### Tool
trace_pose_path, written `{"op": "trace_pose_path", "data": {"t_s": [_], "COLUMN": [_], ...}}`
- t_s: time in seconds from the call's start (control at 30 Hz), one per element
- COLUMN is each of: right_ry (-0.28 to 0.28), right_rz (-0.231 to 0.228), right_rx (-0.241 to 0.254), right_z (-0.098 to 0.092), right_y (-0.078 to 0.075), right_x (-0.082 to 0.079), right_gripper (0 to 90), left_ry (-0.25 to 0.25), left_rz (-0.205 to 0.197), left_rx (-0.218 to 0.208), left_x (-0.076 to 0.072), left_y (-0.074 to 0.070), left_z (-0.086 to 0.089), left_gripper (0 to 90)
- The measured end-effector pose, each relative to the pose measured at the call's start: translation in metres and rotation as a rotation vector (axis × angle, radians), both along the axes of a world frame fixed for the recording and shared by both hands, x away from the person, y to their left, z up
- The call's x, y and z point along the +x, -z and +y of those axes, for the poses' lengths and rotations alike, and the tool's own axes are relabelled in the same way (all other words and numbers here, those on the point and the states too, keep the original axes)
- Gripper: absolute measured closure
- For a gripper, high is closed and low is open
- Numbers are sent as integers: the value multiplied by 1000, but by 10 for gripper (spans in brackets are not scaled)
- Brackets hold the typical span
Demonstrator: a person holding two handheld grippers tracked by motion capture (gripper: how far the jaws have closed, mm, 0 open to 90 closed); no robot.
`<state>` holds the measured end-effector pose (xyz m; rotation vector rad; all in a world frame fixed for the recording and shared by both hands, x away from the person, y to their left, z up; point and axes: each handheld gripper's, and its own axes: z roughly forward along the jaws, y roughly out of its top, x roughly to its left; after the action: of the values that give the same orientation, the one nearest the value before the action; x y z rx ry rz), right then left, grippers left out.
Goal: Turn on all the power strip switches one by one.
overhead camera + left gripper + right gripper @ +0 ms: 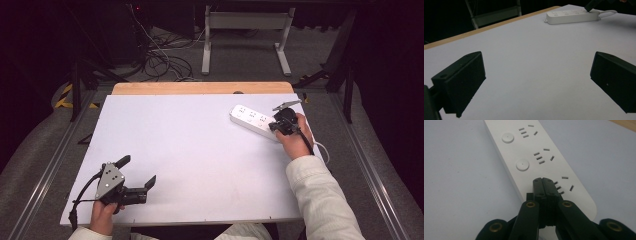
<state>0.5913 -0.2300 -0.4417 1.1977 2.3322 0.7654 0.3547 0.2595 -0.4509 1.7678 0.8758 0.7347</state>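
White table (190,150): right tool (545,181) clenched, tips on power strip (534,157) near end; left tool (536,75) released, well apart

A wide bare stretch of the white table top (190,150) is lying open between the two hands, giving free passage across the middle and the far left. The only thing standing on it is the white power strip (252,120), which is lying slantwise near the far right corner, its cord (324,150) trailing off at the right edge. The right gripper (281,124), jaws pressed together, is occupying the strip's near end, tips down on its top face. The left gripper (136,172), jaws spread wide, is hovering by the near left corner, nothing between them
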Motion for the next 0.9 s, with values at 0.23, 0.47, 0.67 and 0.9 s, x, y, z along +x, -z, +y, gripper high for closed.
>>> {"op": "trace_pose_path", "data": {"t_s": [0.23, 0.47, 0.67, 0.9], "right_ry": [5, 12, 17, 27], "right_rz": [-3, -3, 3, 9], "right_rx": [-6, 1, 11, 23], "right_z": [1, 1, 0, -1], "right_y": [1, 2, 2, 3], "right_x": [0, 0, 1, 1], "right_gripper": [900, 900, 900, 900], "left_ry": [3, 3, 4, 5], "left_rz": [0, 1, 1, 0], "left_rx": [3, 3, 1, 2], "left_x": [0, 0, 0, 0], "left_y": [0, 0, 0, 0], "left_z": [0, 0, 0, 0], "left_gripper": [2, 2, 2, 2]}}
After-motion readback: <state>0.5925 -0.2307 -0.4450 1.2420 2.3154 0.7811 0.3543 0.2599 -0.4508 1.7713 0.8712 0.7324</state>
